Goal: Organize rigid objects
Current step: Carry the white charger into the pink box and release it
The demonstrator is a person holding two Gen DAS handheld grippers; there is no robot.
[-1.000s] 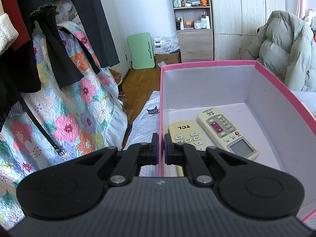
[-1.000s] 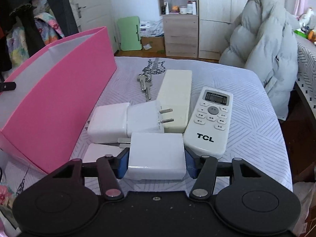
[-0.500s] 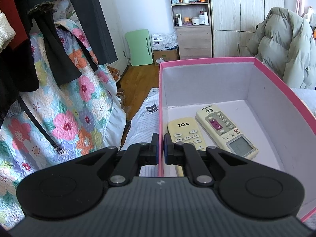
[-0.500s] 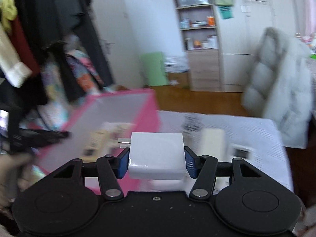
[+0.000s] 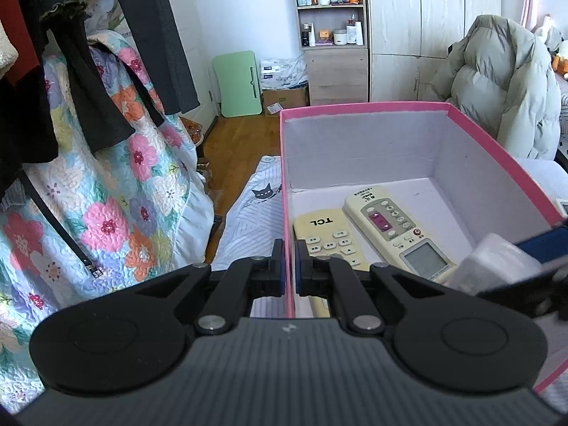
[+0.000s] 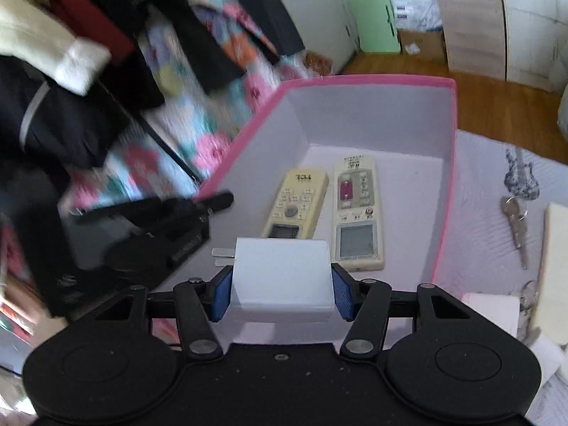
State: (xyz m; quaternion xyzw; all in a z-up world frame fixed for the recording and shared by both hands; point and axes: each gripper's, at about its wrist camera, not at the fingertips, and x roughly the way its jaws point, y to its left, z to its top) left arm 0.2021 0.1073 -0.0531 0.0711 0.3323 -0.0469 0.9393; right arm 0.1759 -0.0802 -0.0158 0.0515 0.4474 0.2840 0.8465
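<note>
The right gripper [image 6: 282, 293], fingers clamped on a white charger [image 6: 282, 280] with prongs pointing left, now hangs over the pink box [image 6: 445, 213], lifted off the bed. The left gripper [image 5: 289, 269] stays pinching the box's wall.

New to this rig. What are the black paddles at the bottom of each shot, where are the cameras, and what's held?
No robot: a person holds a hand-held gripper in each hand, each with a fisheye camera looking along its fingers. The black paddles are the gripper bodies.

Left view: the left gripper is pinched shut on the wall of the pink box, steadying it.

Right view: the right gripper clamps a white charger over the box. Two remotes lie inside. Keys lie on the striped cloth beside the box.
</note>
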